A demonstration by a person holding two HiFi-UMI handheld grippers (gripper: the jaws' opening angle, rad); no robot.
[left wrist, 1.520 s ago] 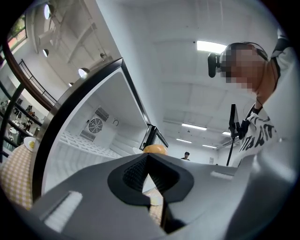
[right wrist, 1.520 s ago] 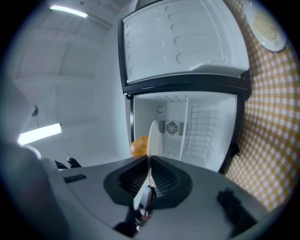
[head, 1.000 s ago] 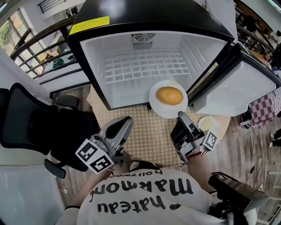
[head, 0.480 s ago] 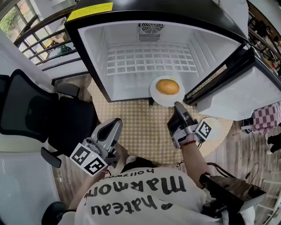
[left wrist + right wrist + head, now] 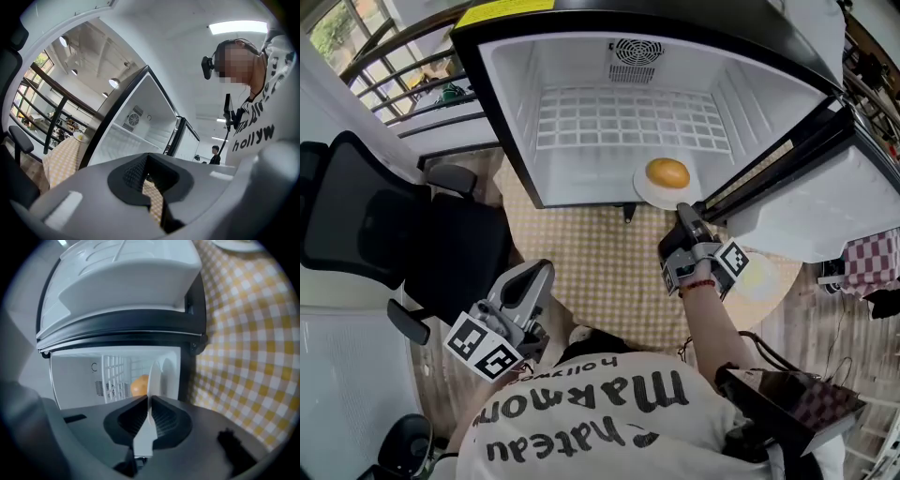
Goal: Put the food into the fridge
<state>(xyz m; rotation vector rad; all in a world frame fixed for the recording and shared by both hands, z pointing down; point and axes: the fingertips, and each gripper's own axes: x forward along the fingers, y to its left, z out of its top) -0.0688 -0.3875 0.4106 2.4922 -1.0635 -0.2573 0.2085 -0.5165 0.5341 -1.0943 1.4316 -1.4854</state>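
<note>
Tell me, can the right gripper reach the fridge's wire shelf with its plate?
Probably yes: the door stands wide open, the wire shelf looks bare, and the plate in the right gripper is at the fridge opening.

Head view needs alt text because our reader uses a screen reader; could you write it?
The right gripper holds a white plate of round orange food by its rim at the mouth of an open fridge. The left gripper hangs empty at lower left.

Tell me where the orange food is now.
Head view: the orange food sits on the white plate at the open fridge's front-right edge, held by the right gripper.
</note>
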